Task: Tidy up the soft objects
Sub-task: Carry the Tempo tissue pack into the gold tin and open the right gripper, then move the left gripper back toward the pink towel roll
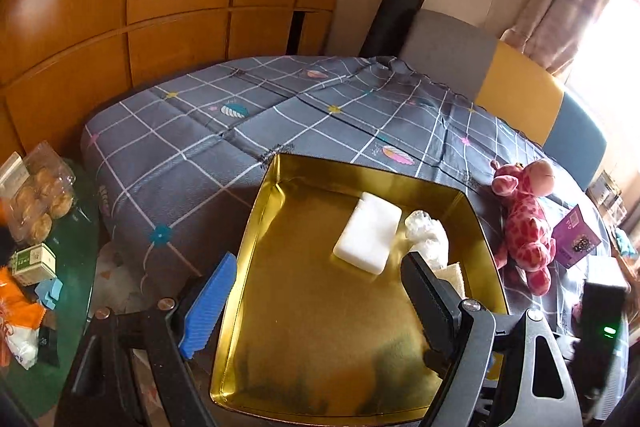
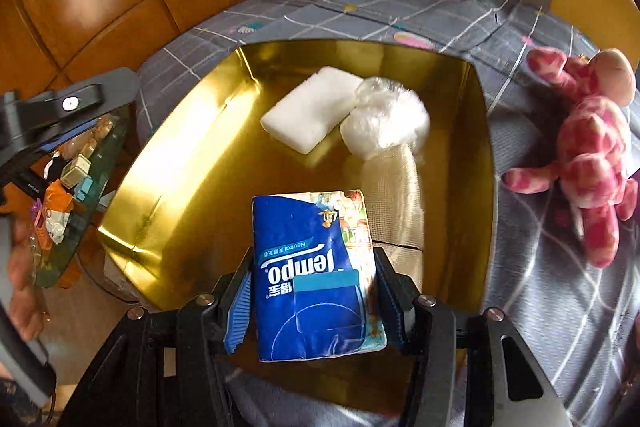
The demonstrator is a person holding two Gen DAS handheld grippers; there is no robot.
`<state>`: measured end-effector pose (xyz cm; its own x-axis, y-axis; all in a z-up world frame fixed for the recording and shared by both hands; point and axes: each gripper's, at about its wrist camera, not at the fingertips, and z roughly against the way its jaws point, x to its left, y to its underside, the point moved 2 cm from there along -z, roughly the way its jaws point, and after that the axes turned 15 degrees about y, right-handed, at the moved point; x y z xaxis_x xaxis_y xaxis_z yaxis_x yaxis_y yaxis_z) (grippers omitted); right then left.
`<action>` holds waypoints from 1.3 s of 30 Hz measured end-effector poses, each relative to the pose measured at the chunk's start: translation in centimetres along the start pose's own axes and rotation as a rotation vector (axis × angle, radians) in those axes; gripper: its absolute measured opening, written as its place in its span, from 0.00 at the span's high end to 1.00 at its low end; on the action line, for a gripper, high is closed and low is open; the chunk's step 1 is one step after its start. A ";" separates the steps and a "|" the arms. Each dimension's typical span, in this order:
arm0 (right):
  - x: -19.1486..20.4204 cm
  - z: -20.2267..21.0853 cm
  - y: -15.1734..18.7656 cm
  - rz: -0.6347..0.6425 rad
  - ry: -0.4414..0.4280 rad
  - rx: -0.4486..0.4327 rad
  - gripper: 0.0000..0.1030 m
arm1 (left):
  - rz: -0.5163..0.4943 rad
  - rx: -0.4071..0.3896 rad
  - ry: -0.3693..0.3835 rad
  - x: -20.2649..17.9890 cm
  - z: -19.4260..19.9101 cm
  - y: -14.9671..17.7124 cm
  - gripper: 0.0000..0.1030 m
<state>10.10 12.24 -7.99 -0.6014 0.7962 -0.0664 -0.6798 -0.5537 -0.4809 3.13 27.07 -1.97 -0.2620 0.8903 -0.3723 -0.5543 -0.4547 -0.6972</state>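
Right claw (image 2: 316,301) grips one tissue pack (image 2: 316,275) over one gold tin (image 2: 168,187); left claw (image 1: 316,287) gapes wide.

Left tool (image 1: 316,291) spread wide, right tool (image 2: 316,291) clamped, both angled downward

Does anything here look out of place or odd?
Only the pink spotted plush giraffe, lying on the grey checked bedsheet outside the gold metal tray that holds the other soft things. Nothing looks spilled or damaged.
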 end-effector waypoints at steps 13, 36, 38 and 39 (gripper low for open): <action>-2.8 2.8 2.4 -0.092 0.058 -0.085 0.38 | -0.077 0.026 0.023 -2.7 -0.4 1.4 0.18; -9.8 8.4 7.6 -0.277 0.282 -0.187 0.38 | -0.236 0.082 0.142 -9.8 0.0 4.3 0.18; -10.5 8.6 8.2 -0.296 0.294 -0.186 0.38 | -0.249 0.088 0.147 -10.3 -0.1 4.5 0.18; -10.9 8.7 8.4 -0.307 0.299 -0.185 0.38 | -0.258 0.091 0.150 -10.6 -0.2 4.6 0.18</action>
<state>7.29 -3.25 -3.74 -0.2180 0.9669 -0.1325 -0.7051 -0.2499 -0.6636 3.51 15.54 -1.32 0.0127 0.9595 -0.2814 -0.6577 -0.2039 -0.7252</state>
